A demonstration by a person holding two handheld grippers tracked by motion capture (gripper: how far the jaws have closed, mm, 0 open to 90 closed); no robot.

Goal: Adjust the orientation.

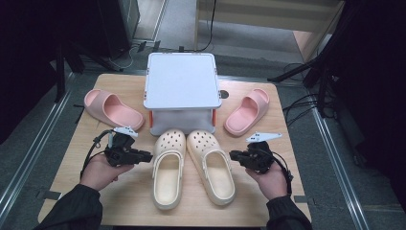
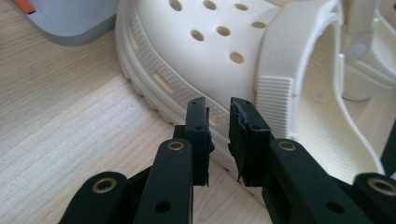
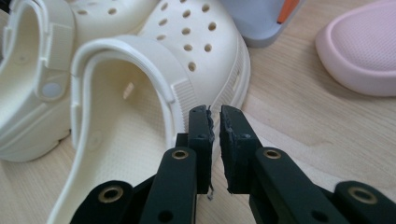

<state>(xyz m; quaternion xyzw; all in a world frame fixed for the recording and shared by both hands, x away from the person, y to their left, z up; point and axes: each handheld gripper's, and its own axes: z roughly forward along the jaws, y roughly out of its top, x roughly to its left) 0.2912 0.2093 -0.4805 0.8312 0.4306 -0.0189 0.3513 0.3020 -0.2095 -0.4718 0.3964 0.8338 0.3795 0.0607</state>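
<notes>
Two cream clogs lie side by side at the table's middle, the left clog [image 1: 167, 167] and the right clog [image 1: 211, 165], toes pointing away from me. My left gripper [image 1: 148, 155] lies level in the person's left hand, its tips just off the left clog's outer side [image 2: 224, 42]. Its jaws [image 2: 219, 107] stand a narrow gap apart with nothing between them. My right gripper [image 1: 232, 155] points at the right clog's outer side [image 3: 187, 37]. Its jaws [image 3: 215, 114] are nearly together, only a slit showing, holding nothing.
A white-topped box [image 1: 181, 81] with orange corner posts stands behind the clogs. One pink slide [image 1: 112, 109] lies at the left and another pink slide [image 1: 248, 112] at the right. The wooden table [image 1: 119, 201] has bare room along its front edge.
</notes>
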